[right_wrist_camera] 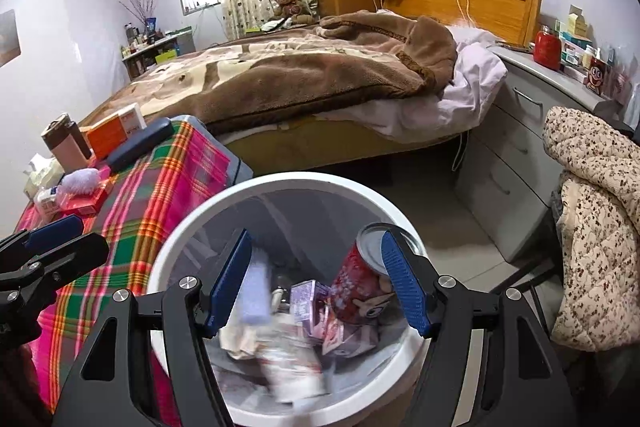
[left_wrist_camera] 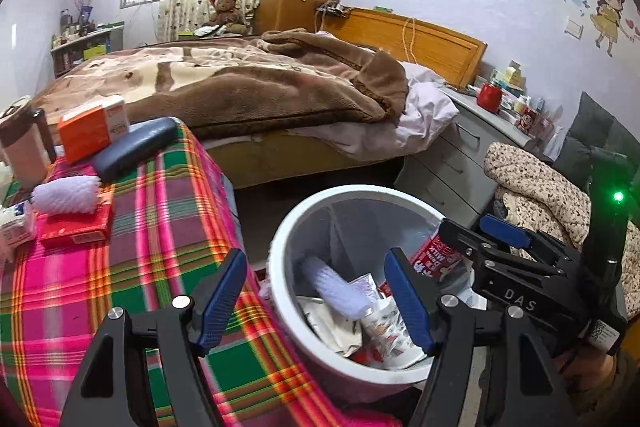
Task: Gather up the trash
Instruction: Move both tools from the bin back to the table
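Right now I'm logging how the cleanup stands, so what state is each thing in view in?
Trash bin: upright, open-topped, partly filled.
Red can: in the bin, tilted.
White foam sleeve: in the bin, lying on the litter.
Second foam sleeve: on the plaid table, uncollected.
Left tongs: open, nothing between them.
Right tongs: open above the bin, gripping nothing.
Bed blanket: rumpled, unmade.
Dresser drawers: closed.

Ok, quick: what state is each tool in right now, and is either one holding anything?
Left tool: open, holding nothing, at the bin rim.
Right tool: open, holding nothing, over the bin.
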Demonstrator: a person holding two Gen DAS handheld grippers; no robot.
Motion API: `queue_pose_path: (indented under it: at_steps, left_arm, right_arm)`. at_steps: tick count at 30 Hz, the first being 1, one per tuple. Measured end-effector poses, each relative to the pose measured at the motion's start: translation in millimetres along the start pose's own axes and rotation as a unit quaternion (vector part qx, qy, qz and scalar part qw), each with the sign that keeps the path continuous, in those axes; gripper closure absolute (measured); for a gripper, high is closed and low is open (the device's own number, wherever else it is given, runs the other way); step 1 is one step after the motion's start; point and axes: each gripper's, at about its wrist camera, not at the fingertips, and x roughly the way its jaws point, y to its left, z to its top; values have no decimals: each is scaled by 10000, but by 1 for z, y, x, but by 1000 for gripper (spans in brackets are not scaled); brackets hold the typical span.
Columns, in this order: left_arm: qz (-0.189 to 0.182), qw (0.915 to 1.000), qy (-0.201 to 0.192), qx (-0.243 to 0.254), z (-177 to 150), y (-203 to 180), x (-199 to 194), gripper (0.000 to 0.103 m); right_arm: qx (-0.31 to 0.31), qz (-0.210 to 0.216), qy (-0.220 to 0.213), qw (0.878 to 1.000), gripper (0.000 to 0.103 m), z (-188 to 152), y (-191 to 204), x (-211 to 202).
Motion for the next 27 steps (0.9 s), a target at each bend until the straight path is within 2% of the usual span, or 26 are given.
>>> queue_pose_path:
  at_steps: [16,27]
  left_arm:
    - [617,9967,-378,-377,-6,68,-52,32]
    - [1236,9861,-576,-952,-9,153,-77,32]
  right_arm:
    - [-299,494,-318,9978,34,9,59,-4]
    - [-760,863,-364,9927,34,17,111,11]
